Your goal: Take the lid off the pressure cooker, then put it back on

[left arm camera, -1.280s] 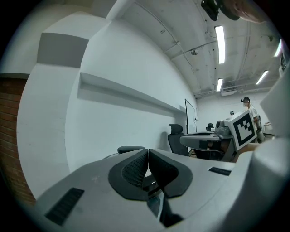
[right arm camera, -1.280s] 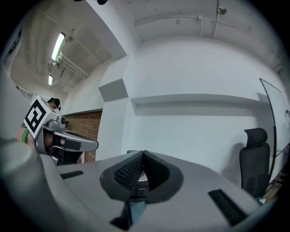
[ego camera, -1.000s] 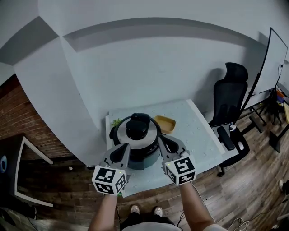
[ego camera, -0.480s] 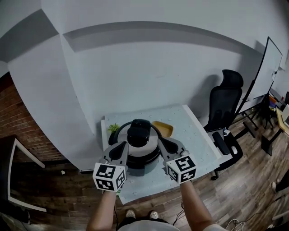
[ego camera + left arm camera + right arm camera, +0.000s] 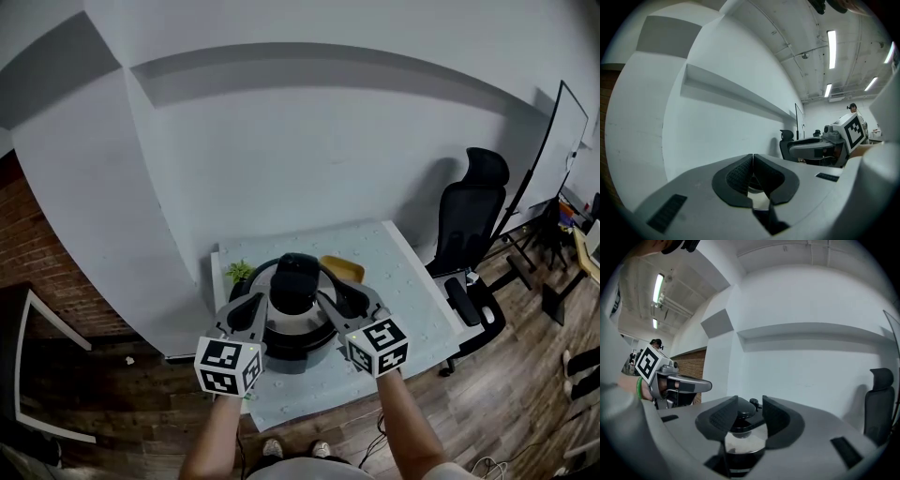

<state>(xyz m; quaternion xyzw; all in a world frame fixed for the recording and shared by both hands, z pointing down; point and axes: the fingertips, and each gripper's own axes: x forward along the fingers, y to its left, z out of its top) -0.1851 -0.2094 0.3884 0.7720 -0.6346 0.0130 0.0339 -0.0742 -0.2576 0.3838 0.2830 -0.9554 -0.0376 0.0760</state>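
Note:
The pressure cooker's dark pot (image 5: 292, 349) stands on the pale table (image 5: 403, 281). Its lid (image 5: 295, 281) (image 5: 740, 441), silver with a black knob and handle bar, is held between both grippers and looks slightly raised above the pot. My left gripper (image 5: 255, 307) (image 5: 753, 173) grips the lid's left side, its pads meeting at the top. My right gripper (image 5: 339, 298) (image 5: 749, 416) grips the right side, with the black knob showing between its jaws. The contact points are hidden in the head view.
A yellow dish (image 5: 345, 267) and a small green plant (image 5: 241, 272) sit on the table behind the cooker. A black office chair (image 5: 473, 225) stands to the right and a whiteboard (image 5: 553, 150) beyond it. A white wall rises behind the table.
Both grippers have drawn closer in on the lid's sides. The lid's knob sits a little higher and its silver top hides more of the pot.

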